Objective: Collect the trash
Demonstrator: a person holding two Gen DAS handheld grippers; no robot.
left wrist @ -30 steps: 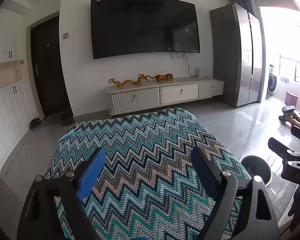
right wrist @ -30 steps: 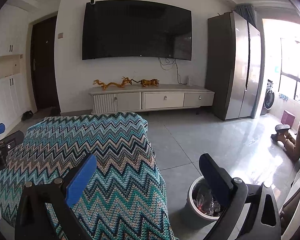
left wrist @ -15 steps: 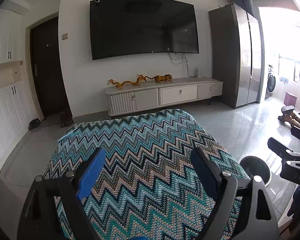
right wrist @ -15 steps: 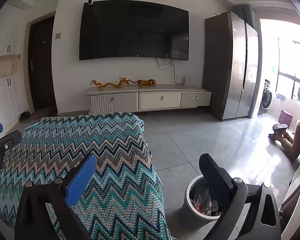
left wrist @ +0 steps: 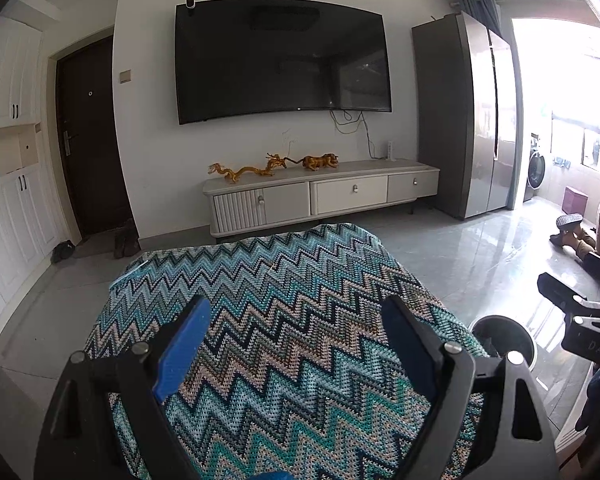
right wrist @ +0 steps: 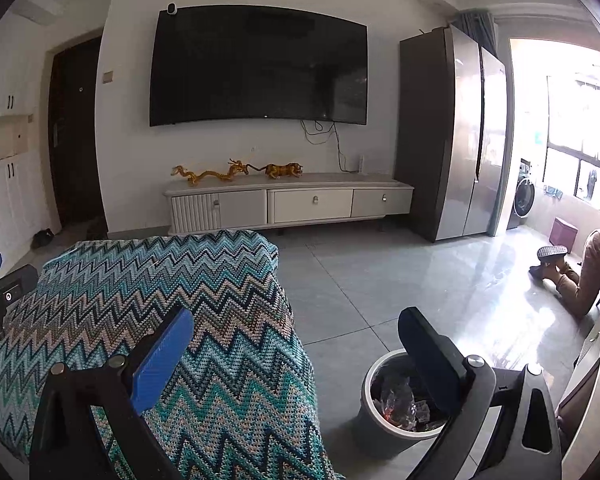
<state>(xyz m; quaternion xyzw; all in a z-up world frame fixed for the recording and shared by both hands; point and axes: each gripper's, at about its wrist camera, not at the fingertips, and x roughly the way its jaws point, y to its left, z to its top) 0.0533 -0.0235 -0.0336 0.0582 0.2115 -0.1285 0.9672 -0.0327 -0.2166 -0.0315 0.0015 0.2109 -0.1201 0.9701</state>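
Observation:
A grey round trash bin point(right wrist: 384, 420) stands on the floor to the right of the table, with crumpled wrappers point(right wrist: 396, 396) inside. In the left wrist view the bin point(left wrist: 500, 336) shows past the table's right edge. My left gripper point(left wrist: 296, 348) is open above the zigzag tablecloth point(left wrist: 284, 312), nothing between its fingers. My right gripper point(right wrist: 296, 344) is open too, held over the cloth's right edge point(right wrist: 260, 320) and the bin, empty. The right gripper point(left wrist: 580, 312) also appears at the right of the left wrist view. No loose trash shows on the cloth.
A TV cabinet point(left wrist: 320, 200) with golden figurines stands under a wall TV point(left wrist: 280, 68). A tall fridge point(right wrist: 452, 136) is at the right. A person point(right wrist: 584, 276) sits on the tiled floor by the window. Shoes point(left wrist: 124, 242) lie by the dark door.
Both cameras have risen and tilted up slightly, so the bin and table sit lower in view. Both grippers stay open and empty.

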